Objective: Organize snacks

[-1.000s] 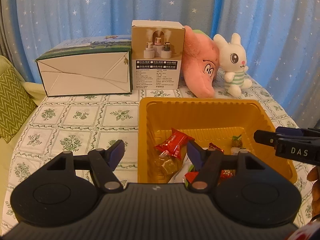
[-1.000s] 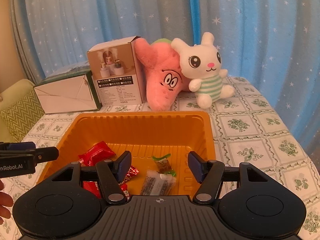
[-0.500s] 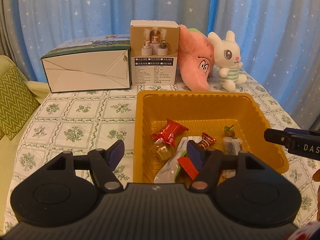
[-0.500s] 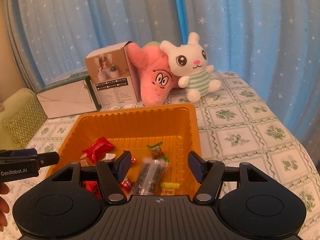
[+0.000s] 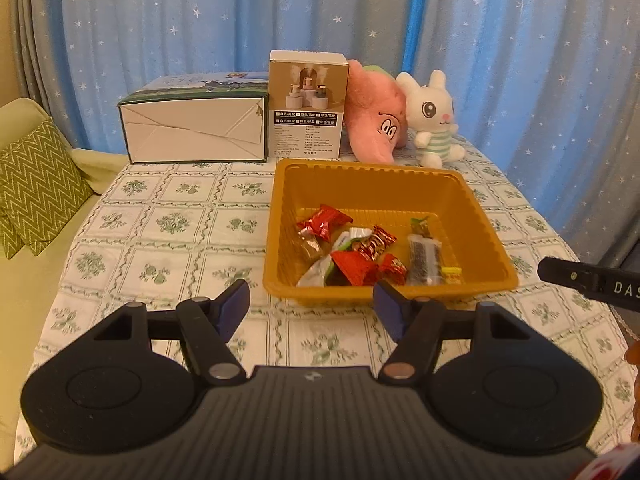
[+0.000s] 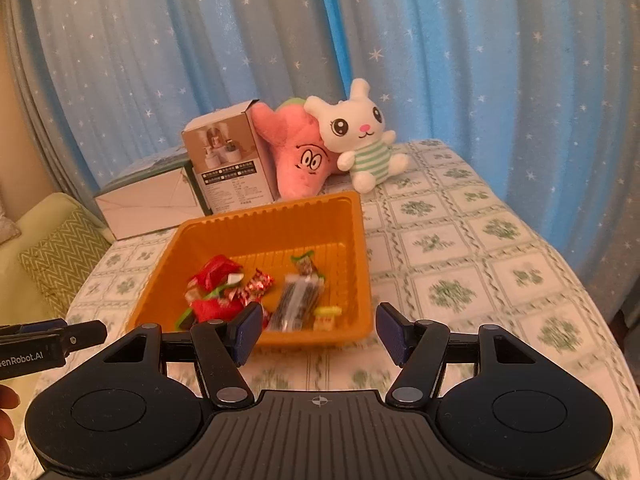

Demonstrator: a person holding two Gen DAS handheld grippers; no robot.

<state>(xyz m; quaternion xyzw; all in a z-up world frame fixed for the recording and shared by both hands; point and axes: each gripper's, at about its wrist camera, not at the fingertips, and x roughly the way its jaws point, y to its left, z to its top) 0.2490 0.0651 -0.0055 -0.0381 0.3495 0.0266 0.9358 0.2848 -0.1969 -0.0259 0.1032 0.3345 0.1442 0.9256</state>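
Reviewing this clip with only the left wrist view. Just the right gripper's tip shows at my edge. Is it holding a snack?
Observer: No. The right gripper is open, nothing between its fingers.
Operator: Where is it aimed?
Observer: At the near right corner of the orange tray, the yellow candy just ahead.
Operator: And the left gripper from there?
Observer: Its side shows at the left edge, lettered enRobot.AI.
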